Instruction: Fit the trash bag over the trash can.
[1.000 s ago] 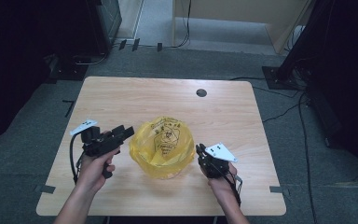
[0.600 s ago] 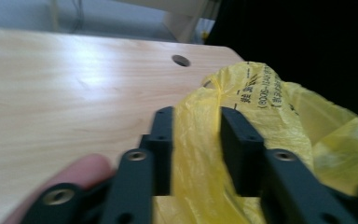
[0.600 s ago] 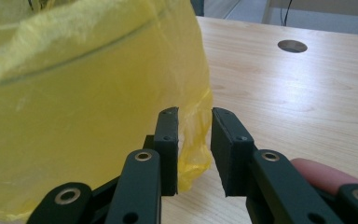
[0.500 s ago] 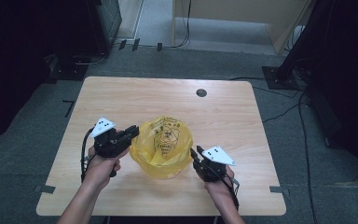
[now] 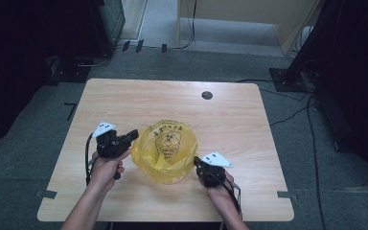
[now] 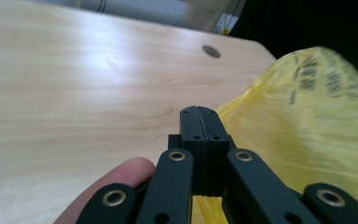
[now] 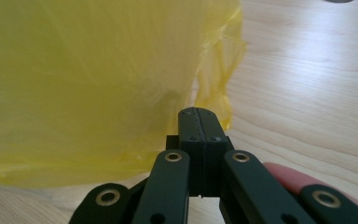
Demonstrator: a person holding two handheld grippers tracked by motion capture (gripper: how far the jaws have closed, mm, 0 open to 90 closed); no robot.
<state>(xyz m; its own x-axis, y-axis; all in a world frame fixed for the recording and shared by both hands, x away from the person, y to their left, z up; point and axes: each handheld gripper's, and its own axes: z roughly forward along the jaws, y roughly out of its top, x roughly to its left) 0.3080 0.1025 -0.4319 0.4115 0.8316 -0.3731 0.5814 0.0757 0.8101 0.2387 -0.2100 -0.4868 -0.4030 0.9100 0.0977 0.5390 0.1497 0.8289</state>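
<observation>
In the high view, a yellow plastic bag (image 5: 166, 151) printed with dark markings is seen near the middle of the wooden table (image 5: 230, 120), somewhat toward the near edge, with its mouth open upward. The left gripper (image 5: 130, 136) is held at the bag's left rim, its tips touching the plastic, and the right gripper (image 5: 197, 162) is held at the bag's near right side, its tips likewise against the plastic. A small dark round hole (image 5: 207, 95) is seen in the tabletop toward the far side, well apart from the bag.

In the left gripper view, the left gripper (image 6: 199, 111) is seen with its two black jaws pressed together, with no gap between them; they have just been closing. The yellow bag (image 6: 307, 140) lies to the right of the jaws and just beside them, and a scrap of yellow film is seen low down between the linkage arms. Whether film is pinched at the tips cannot be told. A fingertip (image 6: 121, 175) is seen at the lower left, and the round hole (image 6: 211, 51) on the far tabletop.

In the right gripper view, the right gripper (image 7: 197, 112) is also seen with jaws together, having just been closing. The bag (image 7: 98, 84) rises directly beyond the tips and to their left, its crumpled edge hanging just above them. Whether plastic is caught between them cannot be told. Bare table (image 7: 307, 93) lies to the right, and a fingertip (image 7: 284, 179) is seen at the lower right.
</observation>
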